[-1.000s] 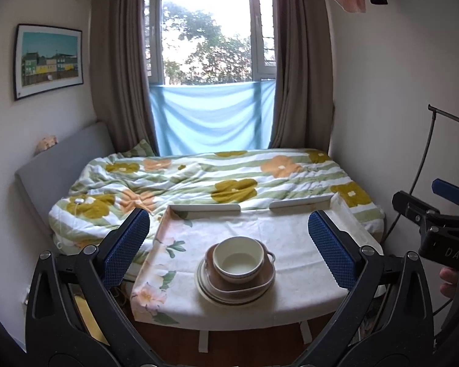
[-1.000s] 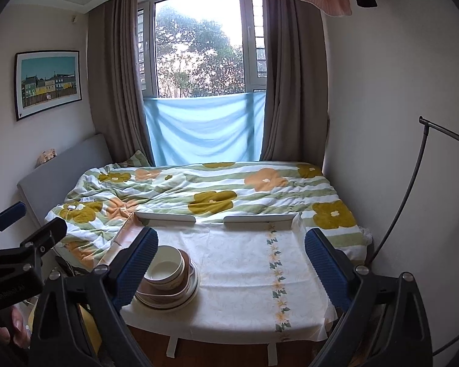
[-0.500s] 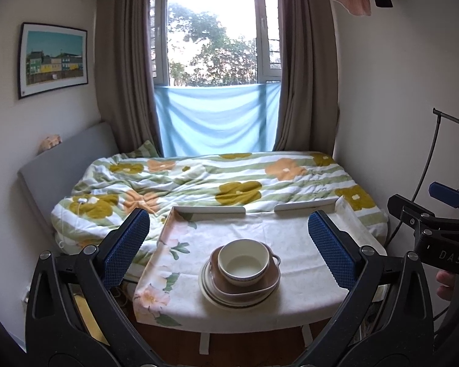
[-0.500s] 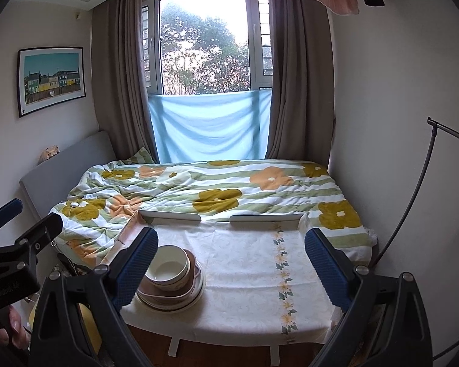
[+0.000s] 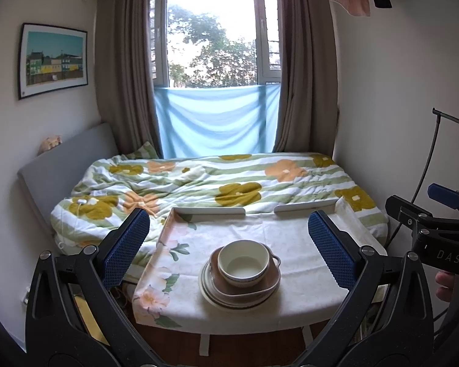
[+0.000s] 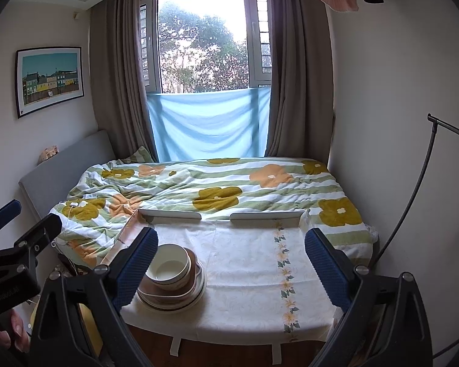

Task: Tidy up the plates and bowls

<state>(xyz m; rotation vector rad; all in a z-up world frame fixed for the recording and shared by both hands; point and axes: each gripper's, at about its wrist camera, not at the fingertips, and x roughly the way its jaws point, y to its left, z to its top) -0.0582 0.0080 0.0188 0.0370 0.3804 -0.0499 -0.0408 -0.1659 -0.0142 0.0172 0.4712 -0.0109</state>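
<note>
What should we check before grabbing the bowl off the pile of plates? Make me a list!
1. Left gripper open wide enough for the bowl: ok, jaws spread apart, nothing held.
2. Right gripper free: ok, open and holding nothing.
3. Bowl on top of the stack and reachable: ok, nothing covers it.
4. Bowl holds nothing: ok, the inside looks bare.
5. Stack of plates sitting steady on the table: ok, though it sits near the front edge.
6. How many plates are under the bowl: cannot tell, only rims show.
</note>
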